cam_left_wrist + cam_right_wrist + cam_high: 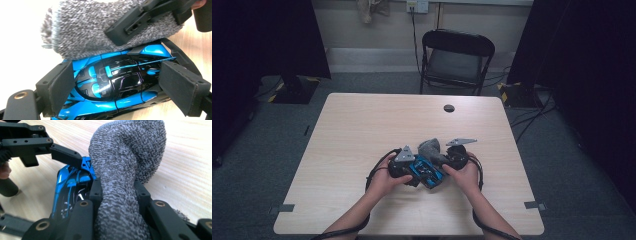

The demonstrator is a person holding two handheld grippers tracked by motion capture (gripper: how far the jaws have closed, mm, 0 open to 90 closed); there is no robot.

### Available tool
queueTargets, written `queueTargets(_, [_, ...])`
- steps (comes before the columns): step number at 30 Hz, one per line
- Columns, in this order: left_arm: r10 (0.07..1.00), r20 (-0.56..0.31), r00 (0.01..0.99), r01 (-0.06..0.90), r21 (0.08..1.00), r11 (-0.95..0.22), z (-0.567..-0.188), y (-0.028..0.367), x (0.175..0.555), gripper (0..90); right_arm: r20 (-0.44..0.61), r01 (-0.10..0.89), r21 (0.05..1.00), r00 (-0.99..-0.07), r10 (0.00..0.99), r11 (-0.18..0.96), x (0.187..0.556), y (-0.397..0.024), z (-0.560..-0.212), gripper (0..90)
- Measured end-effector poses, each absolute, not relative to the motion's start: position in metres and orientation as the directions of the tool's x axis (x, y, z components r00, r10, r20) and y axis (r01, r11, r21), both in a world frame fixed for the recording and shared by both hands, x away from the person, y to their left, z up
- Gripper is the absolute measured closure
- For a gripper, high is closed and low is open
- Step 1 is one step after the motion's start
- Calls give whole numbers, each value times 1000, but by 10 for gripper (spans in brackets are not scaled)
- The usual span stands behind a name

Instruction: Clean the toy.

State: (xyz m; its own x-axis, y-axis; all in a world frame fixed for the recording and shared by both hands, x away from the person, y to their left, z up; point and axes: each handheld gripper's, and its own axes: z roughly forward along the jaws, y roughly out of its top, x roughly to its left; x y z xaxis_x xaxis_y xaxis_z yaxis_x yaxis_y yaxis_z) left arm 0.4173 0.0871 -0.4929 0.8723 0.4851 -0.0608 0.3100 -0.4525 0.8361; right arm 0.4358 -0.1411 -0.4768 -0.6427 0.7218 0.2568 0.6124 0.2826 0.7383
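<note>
A glossy blue and black toy car point(117, 85) lies lengthwise between the pads of my left gripper point(122, 86), which is shut on its sides. A grey fluffy cloth point(125, 157) is bunched between the jaws of my right gripper point(118, 192), which is shut on it. The cloth point(82, 27) rests against the upper side of the car point(72, 182). From the high view, both grippers meet at the near middle of the table, the left gripper point(414, 172) and the right gripper point(443, 159) with the car point(428, 174) and cloth point(430, 147) between them.
The light wooden table point(362, 125) has a round cable hole point(449, 108) near its far edge. A black folding chair point(457, 55) stands behind the table. Dark curtains hang at both sides, and cables run across the floor at the right.
</note>
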Motion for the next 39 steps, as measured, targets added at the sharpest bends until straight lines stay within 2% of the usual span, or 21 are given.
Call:
queueTargets(18, [485,-60,873,320,819,-476,-489,85,419,134,219,603,741,-634,742,296,427,-160,-474,674])
queueTargets(24, [483,-28,875,299,816,-495,-486,85,417,161,213,601,740,-634,744,301,428,-159,-472,671])
queueTargets(39, [475,-75,877,332,809,-485,-482,88,415,161,201,600,736,-634,746,312,431,-159,-468,670])
